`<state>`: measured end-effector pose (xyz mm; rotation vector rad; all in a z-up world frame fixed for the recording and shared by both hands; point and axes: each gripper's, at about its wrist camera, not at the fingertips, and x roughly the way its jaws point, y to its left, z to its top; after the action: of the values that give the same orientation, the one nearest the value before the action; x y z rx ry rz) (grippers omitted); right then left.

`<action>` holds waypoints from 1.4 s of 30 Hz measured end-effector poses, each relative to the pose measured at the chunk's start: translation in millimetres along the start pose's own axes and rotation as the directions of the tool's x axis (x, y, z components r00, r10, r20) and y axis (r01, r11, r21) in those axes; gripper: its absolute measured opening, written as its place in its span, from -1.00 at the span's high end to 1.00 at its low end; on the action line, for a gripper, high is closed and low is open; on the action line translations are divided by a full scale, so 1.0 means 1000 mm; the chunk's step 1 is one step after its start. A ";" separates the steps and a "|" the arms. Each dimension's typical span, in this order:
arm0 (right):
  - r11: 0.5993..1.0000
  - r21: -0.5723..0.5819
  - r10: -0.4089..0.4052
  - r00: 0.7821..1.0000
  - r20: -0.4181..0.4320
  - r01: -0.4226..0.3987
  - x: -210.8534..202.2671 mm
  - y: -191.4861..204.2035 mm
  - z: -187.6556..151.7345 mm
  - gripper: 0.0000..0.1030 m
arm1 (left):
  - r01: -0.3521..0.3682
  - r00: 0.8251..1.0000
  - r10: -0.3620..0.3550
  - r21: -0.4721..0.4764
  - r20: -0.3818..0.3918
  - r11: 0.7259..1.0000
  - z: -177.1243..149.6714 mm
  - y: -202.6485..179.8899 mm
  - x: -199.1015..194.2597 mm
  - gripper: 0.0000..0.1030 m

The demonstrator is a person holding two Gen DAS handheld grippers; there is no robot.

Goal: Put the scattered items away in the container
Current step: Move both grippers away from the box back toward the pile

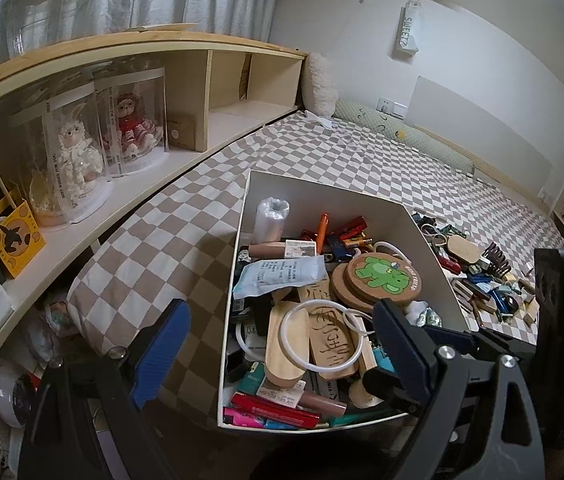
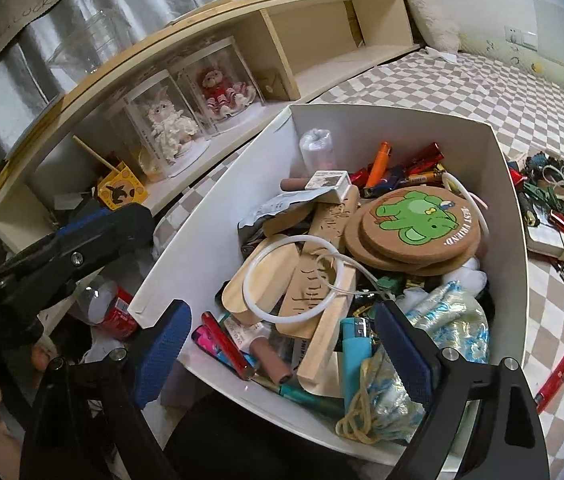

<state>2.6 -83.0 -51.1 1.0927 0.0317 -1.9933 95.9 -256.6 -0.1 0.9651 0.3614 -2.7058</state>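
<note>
Shelving (image 1: 82,216) along the left holds two boxed plush dolls (image 1: 78,148) beside the checkered bedspread (image 1: 186,216). Next comes the white container (image 2: 409,120), heaped with cork coasters (image 2: 417,220), wooden pieces, a white ring (image 2: 293,276) and lighters. Left gripper (image 1: 282,332) hovers at its near left wall, fingers apart and empty, one outside, one over the contents. Right gripper (image 2: 282,344) hangs over the near rim, fingers likewise spread, nothing between them. Scattered items (image 2: 557,216) lie on the bedspread just right of the container, a red lighter (image 2: 557,376) nearer.
</note>
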 end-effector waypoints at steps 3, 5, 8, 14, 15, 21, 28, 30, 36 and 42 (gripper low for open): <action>1.000 -0.003 -0.014 1.000 -0.003 0.014 -0.002 -0.003 0.000 -0.81 | 0.000 1.000 0.000 0.007 -0.004 1.000 0.000 -0.003 0.001 -0.80; 1.000 -0.003 -0.021 1.000 -0.007 0.021 -0.003 -0.006 0.000 -0.81 | 0.000 1.000 0.000 0.012 -0.004 1.000 0.000 -0.005 0.002 -0.80; 1.000 0.001 -0.030 1.000 -0.009 0.030 -0.005 -0.010 -0.001 -0.81 | -0.001 1.000 0.001 0.009 -0.003 1.000 0.000 -0.007 0.002 -0.80; 0.999 0.008 -0.031 1.000 -0.003 0.031 -0.009 -0.015 -0.002 -0.81 | -0.010 1.000 0.010 0.014 -0.010 1.000 0.000 -0.011 0.004 -0.82; 0.999 0.009 -0.032 0.999 -0.001 0.032 -0.010 -0.016 -0.002 -0.81 | -0.011 1.000 0.011 0.017 -0.011 1.000 0.000 -0.012 0.004 -0.89; 0.999 0.015 -0.035 0.999 0.002 0.035 -0.014 -0.021 -0.004 -0.81 | -0.019 1.000 0.019 0.030 -0.002 0.999 -0.001 -0.020 0.003 -0.99; 0.997 -0.003 -0.078 0.996 0.035 0.078 -0.031 -0.025 -0.007 -0.82 | -0.015 1.000 0.016 0.033 -0.003 0.999 0.001 -0.028 0.003 -0.99; 0.994 -0.019 -0.106 0.993 0.048 0.107 -0.037 -0.025 -0.009 -1.00 | -0.021 1.000 0.020 0.035 0.005 0.999 0.002 -0.030 0.001 -0.99; 0.983 -0.033 -0.179 0.978 0.104 0.183 -0.061 -0.033 -0.014 -1.00 | 0.004 1.000 -0.004 0.016 0.027 1.000 0.006 -0.039 -0.001 -0.99; 0.962 -0.027 -0.266 0.952 0.154 0.273 -0.089 -0.048 -0.016 -1.00 | 0.039 0.998 -0.041 0.045 0.047 0.998 0.006 -0.061 -0.003 -0.99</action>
<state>4.4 13.1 -14.9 0.9452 0.1566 -2.3022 75.8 -200.3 15.4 0.9120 0.3162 -2.7789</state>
